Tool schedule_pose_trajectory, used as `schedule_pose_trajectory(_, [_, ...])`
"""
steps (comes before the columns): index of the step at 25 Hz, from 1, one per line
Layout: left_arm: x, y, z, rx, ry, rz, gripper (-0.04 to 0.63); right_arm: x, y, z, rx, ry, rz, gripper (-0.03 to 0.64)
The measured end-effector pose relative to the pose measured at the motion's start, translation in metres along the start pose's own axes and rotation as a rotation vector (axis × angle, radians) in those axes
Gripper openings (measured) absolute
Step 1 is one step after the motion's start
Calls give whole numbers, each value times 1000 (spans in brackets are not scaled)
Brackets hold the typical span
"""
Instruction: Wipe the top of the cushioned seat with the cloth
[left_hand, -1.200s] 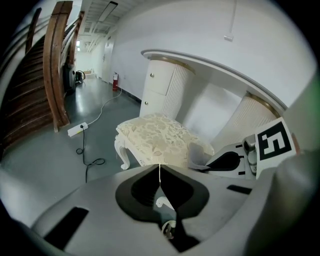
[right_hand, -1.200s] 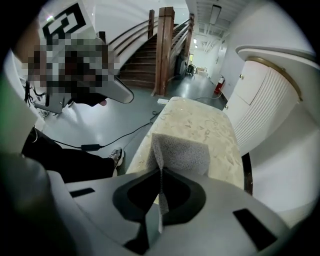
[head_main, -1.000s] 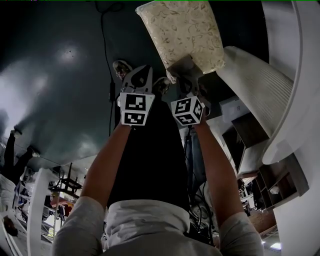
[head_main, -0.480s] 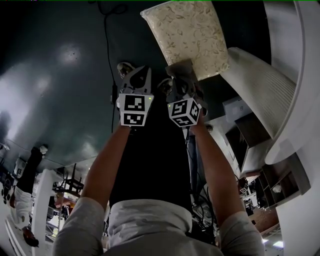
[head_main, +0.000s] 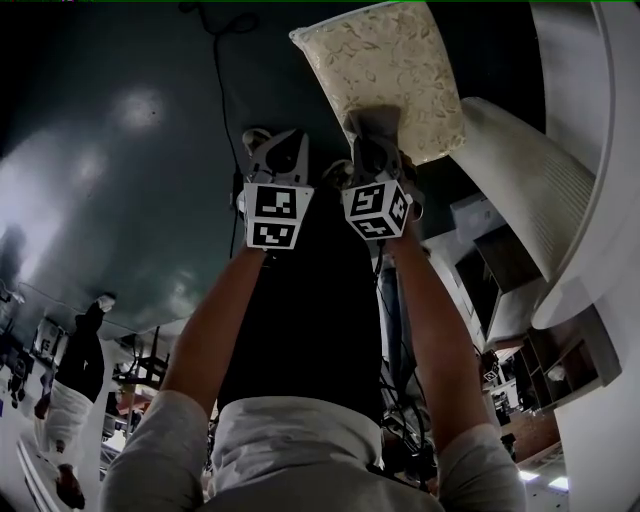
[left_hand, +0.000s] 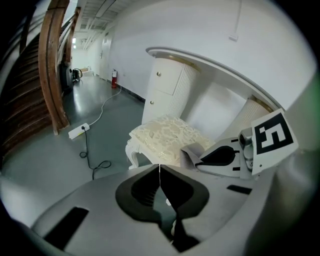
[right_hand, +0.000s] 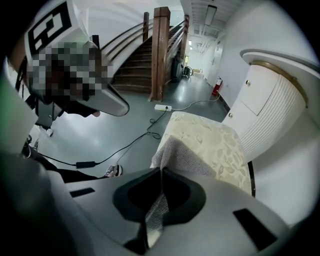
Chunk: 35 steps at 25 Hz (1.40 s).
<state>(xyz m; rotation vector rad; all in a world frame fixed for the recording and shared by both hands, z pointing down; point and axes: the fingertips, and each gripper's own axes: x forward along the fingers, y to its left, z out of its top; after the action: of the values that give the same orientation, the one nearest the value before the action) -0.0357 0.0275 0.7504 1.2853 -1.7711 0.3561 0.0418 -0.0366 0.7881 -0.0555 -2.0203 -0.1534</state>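
The cushioned seat (head_main: 385, 70) is a cream stool with a leaf pattern, at the top of the head view; it also shows as the seat (right_hand: 210, 145) and the seat (left_hand: 162, 140). My right gripper (head_main: 372, 135) is shut on a grey cloth (head_main: 372, 122) whose free end lies on the seat's near edge. In the right gripper view the cloth (right_hand: 182, 157) spreads from the closed jaws onto the cushion. My left gripper (head_main: 278, 150) is shut with nothing in it, held beside the right one, short of the seat.
A white ribbed curved cabinet (head_main: 520, 170) stands right of the seat. A power strip (left_hand: 79, 131) and black cable (head_main: 218, 100) lie on the dark shiny floor. A wooden staircase (right_hand: 155, 55) rises behind. The person's shoe (right_hand: 112, 171) is near the seat.
The right gripper with the cloth has moved forward, up onto the seat's near edge. The left gripper has edged forward alongside it.
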Motion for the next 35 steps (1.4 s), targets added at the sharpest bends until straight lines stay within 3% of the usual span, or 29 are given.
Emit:
schedule_pose_trajectory(7, [7, 11, 9, 14, 18, -21, 18, -1, -11, 3, 92, 28, -30, 14])
schedule_pose_trajectory(19, [15, -5, 23, -88, -19, 44, 18, 2, -66, -17, 113, 26, -39, 14])
schedule_pose_trajectory(26, [24, -21, 27, -137, -17, 84, 18, -1, -98, -18, 60, 16, -27, 14])
schedule_pose_trajectory(35, [43, -44, 47, -124, -15, 81, 17, -7, -161, -40, 110, 43, -106, 14])
